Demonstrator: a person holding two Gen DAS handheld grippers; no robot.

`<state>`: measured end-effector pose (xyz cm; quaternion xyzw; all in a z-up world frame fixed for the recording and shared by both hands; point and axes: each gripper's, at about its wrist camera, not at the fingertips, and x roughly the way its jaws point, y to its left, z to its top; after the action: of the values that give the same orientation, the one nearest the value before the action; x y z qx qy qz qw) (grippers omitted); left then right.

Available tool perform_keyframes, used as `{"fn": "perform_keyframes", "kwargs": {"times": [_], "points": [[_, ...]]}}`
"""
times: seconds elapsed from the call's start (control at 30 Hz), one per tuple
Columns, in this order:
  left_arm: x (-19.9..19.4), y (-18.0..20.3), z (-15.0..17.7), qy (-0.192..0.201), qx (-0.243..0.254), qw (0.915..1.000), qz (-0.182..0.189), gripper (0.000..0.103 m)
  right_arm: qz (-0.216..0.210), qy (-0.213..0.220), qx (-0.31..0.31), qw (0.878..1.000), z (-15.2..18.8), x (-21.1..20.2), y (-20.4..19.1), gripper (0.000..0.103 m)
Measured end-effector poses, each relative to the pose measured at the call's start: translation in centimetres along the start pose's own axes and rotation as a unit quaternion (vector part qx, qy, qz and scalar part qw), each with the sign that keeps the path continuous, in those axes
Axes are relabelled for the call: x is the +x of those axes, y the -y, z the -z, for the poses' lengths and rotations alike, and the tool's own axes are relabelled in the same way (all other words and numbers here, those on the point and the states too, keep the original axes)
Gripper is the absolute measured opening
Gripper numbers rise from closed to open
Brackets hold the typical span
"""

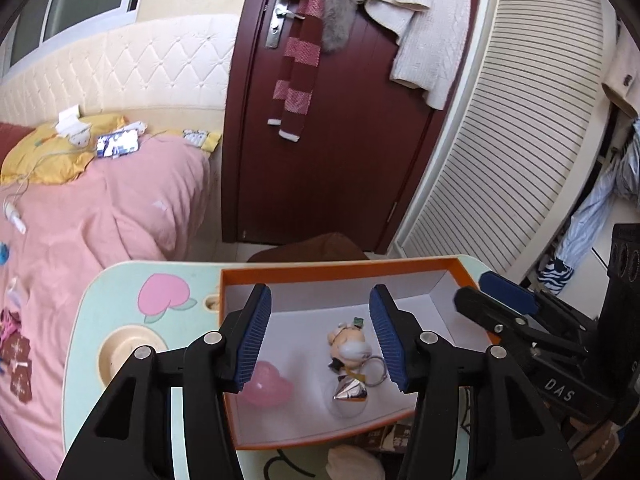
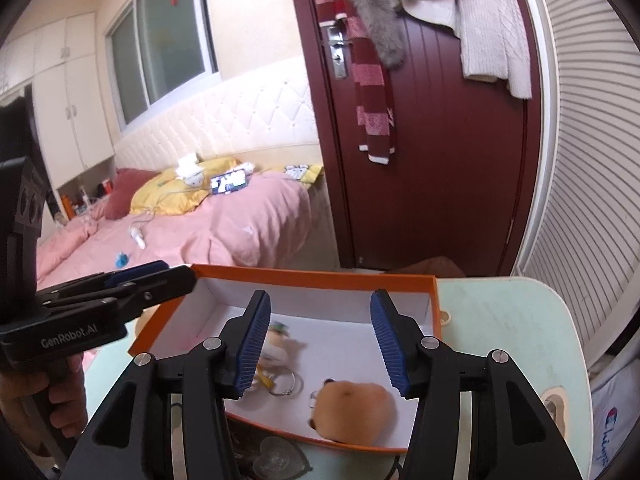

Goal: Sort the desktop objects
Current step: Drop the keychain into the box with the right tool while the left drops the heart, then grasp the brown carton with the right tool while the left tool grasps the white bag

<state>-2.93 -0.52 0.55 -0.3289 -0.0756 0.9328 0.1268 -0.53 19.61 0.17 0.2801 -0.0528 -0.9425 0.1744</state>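
An orange box with a white inside sits on a pale green lap table. In the left wrist view it holds a pink heart, a small doll keychain with a metal ring and a silver cone. In the right wrist view a tan plush ball lies in the box near the keychain ring. My left gripper is open and empty above the box. My right gripper is open and empty above the plush ball.
A clear heart-shaped item lies on the table in front of the box. A bed with pink bedding is to the left. A dark red door and a slatted wardrobe stand behind the table.
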Motion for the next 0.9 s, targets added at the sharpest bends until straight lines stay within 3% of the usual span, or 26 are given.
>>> {"fn": "perform_keyframes", "kwargs": {"times": [0.23, 0.4, 0.47, 0.57, 0.83, 0.9], "points": [[-1.4, -1.0, 1.3, -0.008, -0.012, 0.9999, -0.007, 0.053, -0.021, -0.010, 0.011, 1.000, 0.9, -1.6, 0.3, 0.052], [-3.1, -2.0, 3.3, -0.020, -0.027, 0.9994, -0.009, 0.054, -0.083, -0.028, -0.003, 0.996, 2.6, -3.4, -1.2, 0.052], [-3.7, -2.5, 4.8, -0.030, -0.039, 0.9988, -0.002, 0.061, -0.103, -0.038, -0.006, 0.994, 3.6, -3.8, -2.0, 0.052], [-4.7, -3.0, 7.5, -0.047, -0.059, 0.9970, 0.015, 0.062, -0.121, -0.061, -0.014, 0.991, 5.4, -3.9, -3.3, 0.052], [-4.9, -1.1, 11.6, -0.080, -0.034, 0.9957, 0.034, 0.061, -0.107, -0.077, -0.055, 0.990, 7.5, -2.0, -5.4, 0.051], [-4.5, -0.6, 11.6, -0.084, -0.031, 0.9952, 0.037, 0.061, -0.085, -0.085, -0.067, 0.990, 7.6, -0.7, -5.6, 0.042]]}}
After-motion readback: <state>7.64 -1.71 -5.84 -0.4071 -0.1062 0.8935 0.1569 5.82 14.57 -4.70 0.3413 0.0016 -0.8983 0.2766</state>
